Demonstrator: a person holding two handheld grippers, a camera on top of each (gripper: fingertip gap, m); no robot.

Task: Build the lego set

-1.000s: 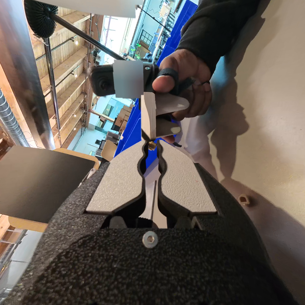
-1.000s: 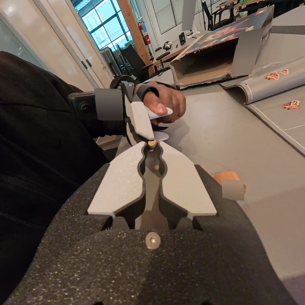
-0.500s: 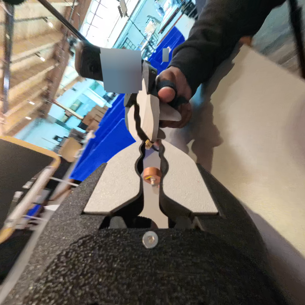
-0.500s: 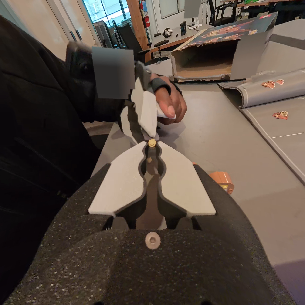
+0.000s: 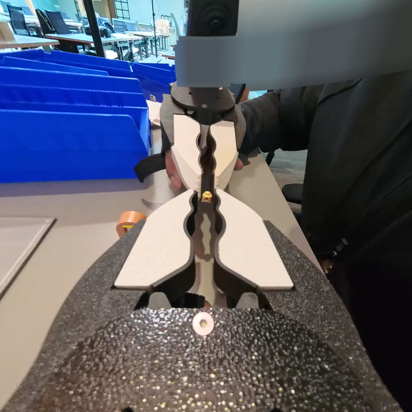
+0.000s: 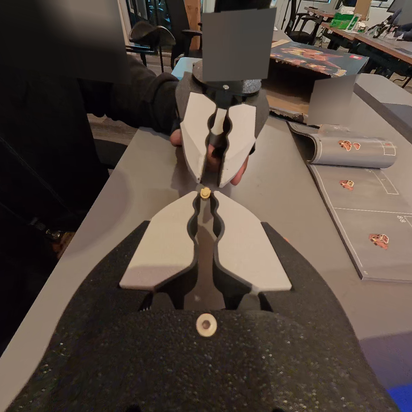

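Note:
My right gripper [image 6: 204, 193] is shut on a small yellow stud piece [image 6: 204, 192], pinched at the very tips of its fingers above the grey table [image 6: 278, 200]. My left gripper [image 5: 206, 194] faces it tip to tip. Its jaws stand open around the same yellow piece [image 5: 206, 197], with a gap showing on the left side of the piece. In the right wrist view the left gripper [image 6: 210, 181] shows parted fingers just beyond the piece. In the left wrist view the right gripper [image 5: 208, 186] comes in from above, held by a hand.
A copper-coloured round part [image 5: 130, 219] lies on the table left of my left gripper. Blue bins [image 5: 66, 133] line the far left. An open booklet [image 6: 367, 200] and a torn cardboard box [image 6: 312, 66] lie to the right. A person in black stands close by. The tips of both grippers are at nearly the same place.
Both grippers have swung round to face each other level over the table. The left jaws have widened off the yellow piece, which stays pinched in the right gripper's tips.

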